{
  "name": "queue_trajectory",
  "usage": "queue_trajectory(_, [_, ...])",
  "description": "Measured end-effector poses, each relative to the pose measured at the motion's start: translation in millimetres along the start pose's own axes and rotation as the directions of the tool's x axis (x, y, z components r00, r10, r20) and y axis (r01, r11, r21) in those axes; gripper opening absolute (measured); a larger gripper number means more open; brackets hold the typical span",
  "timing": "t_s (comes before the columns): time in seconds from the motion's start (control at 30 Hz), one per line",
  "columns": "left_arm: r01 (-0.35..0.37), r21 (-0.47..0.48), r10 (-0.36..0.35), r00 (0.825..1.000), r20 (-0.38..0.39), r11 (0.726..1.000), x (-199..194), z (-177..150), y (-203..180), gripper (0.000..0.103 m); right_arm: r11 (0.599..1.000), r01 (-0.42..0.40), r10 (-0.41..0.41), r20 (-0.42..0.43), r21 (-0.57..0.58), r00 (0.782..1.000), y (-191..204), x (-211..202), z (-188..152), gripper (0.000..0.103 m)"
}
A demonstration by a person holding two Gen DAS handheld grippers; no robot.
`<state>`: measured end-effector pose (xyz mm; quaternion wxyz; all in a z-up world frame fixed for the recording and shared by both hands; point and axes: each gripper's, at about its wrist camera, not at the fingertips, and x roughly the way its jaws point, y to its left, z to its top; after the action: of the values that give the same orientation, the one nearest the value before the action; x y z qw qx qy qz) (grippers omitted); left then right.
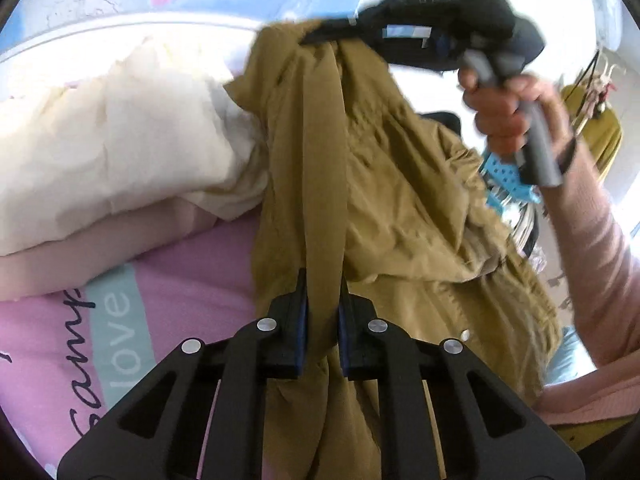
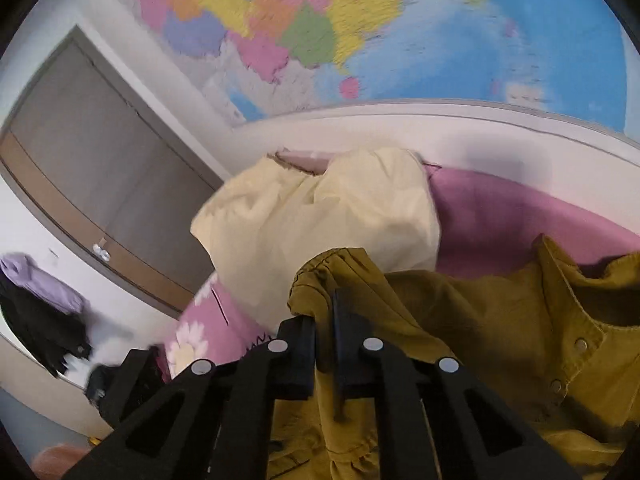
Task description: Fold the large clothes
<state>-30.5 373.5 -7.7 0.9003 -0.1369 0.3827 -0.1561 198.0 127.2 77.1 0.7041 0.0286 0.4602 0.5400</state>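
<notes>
An olive-brown jacket (image 1: 384, 184) with metal snaps hangs bunched in the air above a pink bed. My left gripper (image 1: 322, 312) is shut on a long fold of the jacket that runs up between its fingers. In the left wrist view the right gripper (image 1: 320, 36), held by a hand (image 1: 500, 116) in a pink sleeve, pinches the jacket's top edge at the upper right. In the right wrist view my right gripper (image 2: 325, 320) is shut on a gathered cuff or hem of the jacket (image 2: 500, 320), whose collar and snaps lie to the right.
A cream pillow (image 1: 120, 140) lies on the pink bedspread (image 1: 180, 312) with printed lettering. A map (image 2: 360, 20) covers the wall behind the white headboard (image 2: 440, 128). A grey door (image 2: 100, 184) and hanging dark and lilac clothes (image 2: 36, 304) are at left. Blue hangers (image 1: 504, 176) show behind the hand.
</notes>
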Motion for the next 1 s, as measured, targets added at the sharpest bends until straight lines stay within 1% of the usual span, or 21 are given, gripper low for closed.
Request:
queue_trajectory(0.03, [0.011,-0.012,-0.011,1.0,-0.007,1.0,-1,0,2,0.012,0.999,-0.014,0.014,-0.01,0.043,1.0,-12,3,-3,0.009])
queue_trajectory(0.07, [0.015,-0.022,-0.015,0.999,-0.028,1.0,3,-1,4,0.013,0.997,0.005,-0.002,-0.033,0.082,0.999,-22,8,-5,0.022])
queue_trajectory(0.1, [0.013,-0.023,-0.014,0.999,-0.047,1.0,6,-3,5,0.013,0.994,0.038,-0.033,-0.056,0.1,0.998,-29,13,-9,0.041])
queue_trajectory(0.13, [-0.004,-0.015,0.003,0.998,-0.065,1.0,10,-7,7,0.013,0.994,0.076,-0.072,-0.058,0.082,0.996,-32,14,-14,0.049])
queue_trajectory(0.17, [-0.009,-0.019,0.007,0.997,-0.077,1.0,13,-10,8,0.014,0.993,0.098,-0.095,-0.053,0.061,0.994,-32,13,-19,0.064])
queue_trajectory(0.2, [-0.001,-0.029,-0.002,0.997,-0.083,1.0,13,-10,12,0.015,0.991,0.124,-0.123,-0.046,0.039,0.991,-30,11,-23,0.07])
queue_trajectory(0.27, [0.029,-0.056,-0.033,0.996,-0.084,0.998,11,-12,17,0.021,0.99,0.143,-0.143,-0.021,-0.011,0.989,-25,-1,-34,0.074])
queue_trajectory(0.3, [0.034,-0.056,-0.039,0.996,-0.08,0.998,10,-13,15,0.025,0.989,0.146,-0.147,-0.009,-0.025,0.989,-24,-8,-40,0.078])
queue_trajectory(0.37, [0.035,-0.051,-0.038,0.997,-0.067,0.998,3,-11,17,0.039,0.986,0.162,-0.162,0.027,-0.023,0.986,-32,-26,-49,0.087])
queue_trajectory(0.4, [0.028,-0.044,-0.03,0.998,-0.054,0.999,-2,-7,18,0.041,0.985,0.172,-0.171,0.043,-0.02,0.984,-37,-39,-56,0.087])
queue_trajectory(0.5, [0.015,-0.031,-0.016,0.999,-0.031,0.999,-4,6,13,0.05,0.967,0.255,-0.254,0.091,0.002,0.963,-56,-88,-94,0.088])
queue_trajectory(0.53, [0.011,-0.025,-0.011,1.0,-0.021,1.0,-4,12,11,0.054,0.955,0.297,-0.297,0.099,0.012,0.95,-63,-102,-108,0.088])
queue_trajectory(0.57, [0.001,-0.013,-0.001,1.0,-0.014,1.0,-4,19,11,0.054,0.942,0.335,-0.336,0.103,0.02,0.936,-69,-115,-124,0.091])
queue_trajectory(0.6, [-0.01,0.003,0.01,1.0,-0.006,1.0,-3,28,9,0.054,0.922,0.385,-0.388,0.096,0.043,0.917,-79,-132,-146,0.094])
queue_trajectory(0.73, [-0.046,0.046,0.047,0.999,-0.007,0.998,16,61,-2,0.056,0.859,0.492,-0.502,0.048,0.14,0.863,-106,-166,-209,0.095])
queue_trajectory(0.77, [-0.057,0.049,0.058,0.998,-0.016,0.997,21,70,-3,0.056,0.836,0.524,-0.536,0.04,0.162,0.843,-110,-172,-224,0.097])
queue_trajectory(0.8, [-0.059,0.052,0.06,0.998,-0.021,0.997,27,75,-5,0.056,0.826,0.535,-0.548,0.032,0.176,0.836,-113,-175,-235,0.097])
queue_trajectory(0.9, [-0.095,0.055,0.098,0.994,-0.046,0.994,48,92,-6,0.052,0.838,0.512,-0.525,0.026,0.187,0.851,-116,-168,-254,0.097])
queue_trajectory(0.93, [-0.101,0.048,0.103,0.993,-0.055,0.994,54,96,-6,0.05,0.839,0.515,-0.527,0.026,0.176,0.85,-116,-161,-256,0.097])
queue_trajectory(0.97, [-0.102,0.042,0.104,0.993,-0.061,0.994,59,100,-6,0.049,0.837,0.521,-0.532,0.028,0.166,0.846,-116,-156,-256,0.09])
queue_trajectory(1.0, [-0.108,0.042,0.11,0.992,-0.061,0.993,61,102,-5,0.048,0.851,0.502,-0.513,0.041,0.154,0.858,-115,-150,-254,0.048])
